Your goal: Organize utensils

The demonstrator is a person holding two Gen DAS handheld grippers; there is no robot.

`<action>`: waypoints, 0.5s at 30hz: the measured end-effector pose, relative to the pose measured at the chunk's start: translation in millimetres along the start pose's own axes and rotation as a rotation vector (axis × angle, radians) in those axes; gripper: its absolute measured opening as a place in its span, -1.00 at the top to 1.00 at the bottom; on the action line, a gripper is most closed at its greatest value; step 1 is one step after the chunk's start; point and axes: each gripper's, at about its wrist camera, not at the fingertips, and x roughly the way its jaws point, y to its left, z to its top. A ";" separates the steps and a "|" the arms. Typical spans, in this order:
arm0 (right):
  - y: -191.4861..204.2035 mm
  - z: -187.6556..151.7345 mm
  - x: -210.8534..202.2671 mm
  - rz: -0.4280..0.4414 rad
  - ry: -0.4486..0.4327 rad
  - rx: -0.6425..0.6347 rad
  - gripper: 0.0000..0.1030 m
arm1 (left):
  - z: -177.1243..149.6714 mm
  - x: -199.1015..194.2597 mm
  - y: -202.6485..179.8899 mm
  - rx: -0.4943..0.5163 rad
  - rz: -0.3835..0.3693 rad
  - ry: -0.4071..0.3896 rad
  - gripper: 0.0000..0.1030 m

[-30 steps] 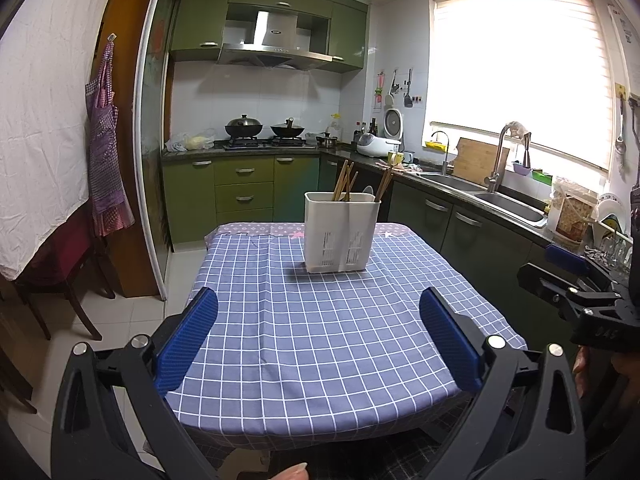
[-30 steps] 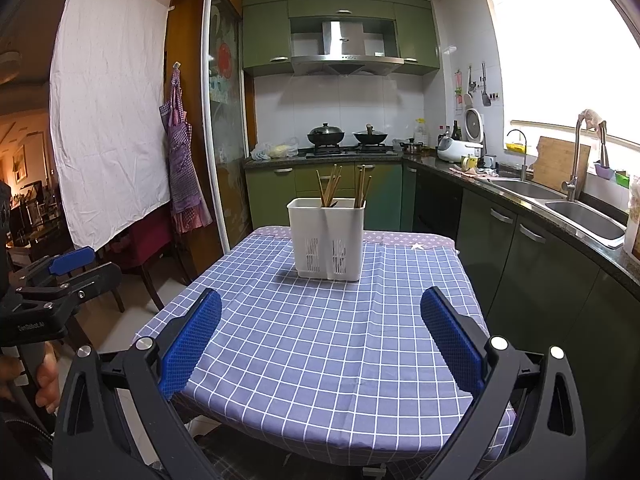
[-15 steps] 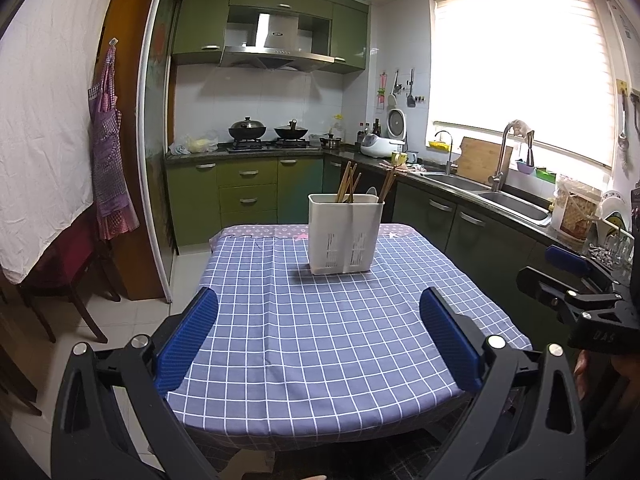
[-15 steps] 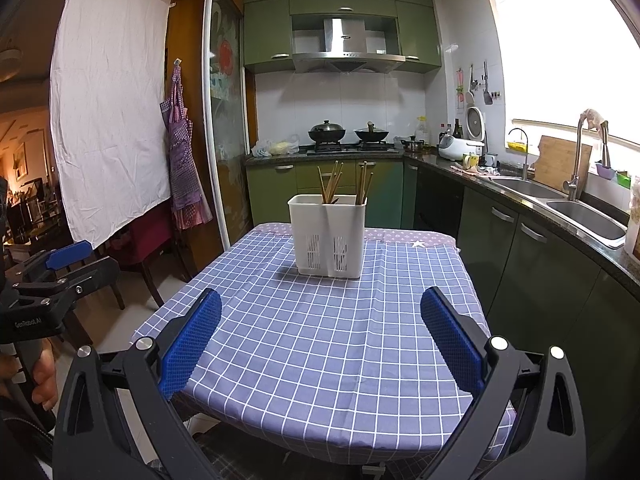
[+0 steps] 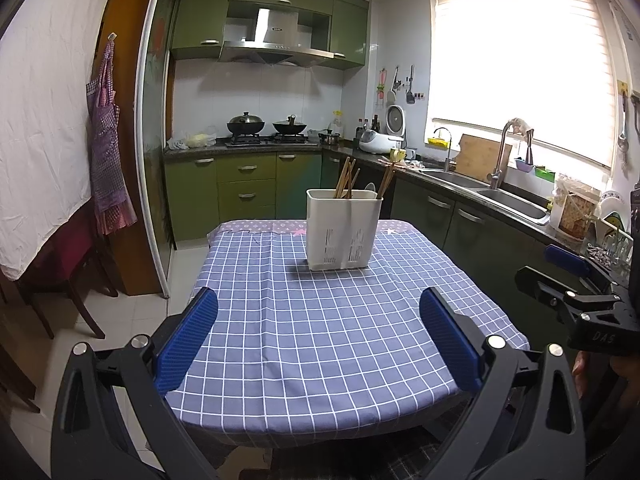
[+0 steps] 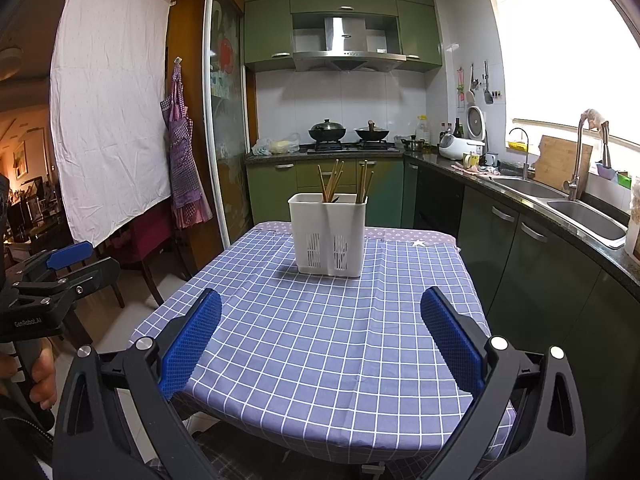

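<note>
Hovering short of the near table edge, my left gripper (image 5: 318, 336) has its jaws spread wide, empty, touching nothing — my right gripper (image 6: 320, 336) likewise. Chopsticks (image 6: 332, 182) already stand in both compartments of the white caddy (image 6: 327, 234) toward the far end of the checked tablecloth (image 6: 320, 340) — sorted already or awaiting re-sorting, I can't judge.

A bench (image 5: 320, 344) under a blue checked cloth (image 6: 320, 360) carries one white slotted utensil holder (image 5: 343, 234), upright near its far edge, chopsticks (image 6: 332, 182) inside.
</note>
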 end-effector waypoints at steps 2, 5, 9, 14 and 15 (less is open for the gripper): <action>-0.2 -0.7 0.4 0.001 0.002 -0.001 -0.91 | -0.2 -0.7 0.3 -0.001 -0.009 -0.007 -0.86; -0.7 -1.2 1.1 0.002 0.006 -0.003 -0.91 | -0.5 0.4 -1.2 0.005 -0.006 -0.010 -0.86; 0.2 -1.4 1.5 0.005 0.007 -0.003 -0.91 | -2.7 2.0 -5.5 0.025 0.005 -0.013 -0.86; -1.4 0.5 2.1 0.006 0.008 -0.002 -0.91 | -2.2 1.4 -5.8 0.038 0.028 -0.028 -0.86; -1.4 0.4 2.1 0.006 0.009 0.000 -0.91 | -2.0 1.2 -5.7 0.038 0.032 -0.029 -0.86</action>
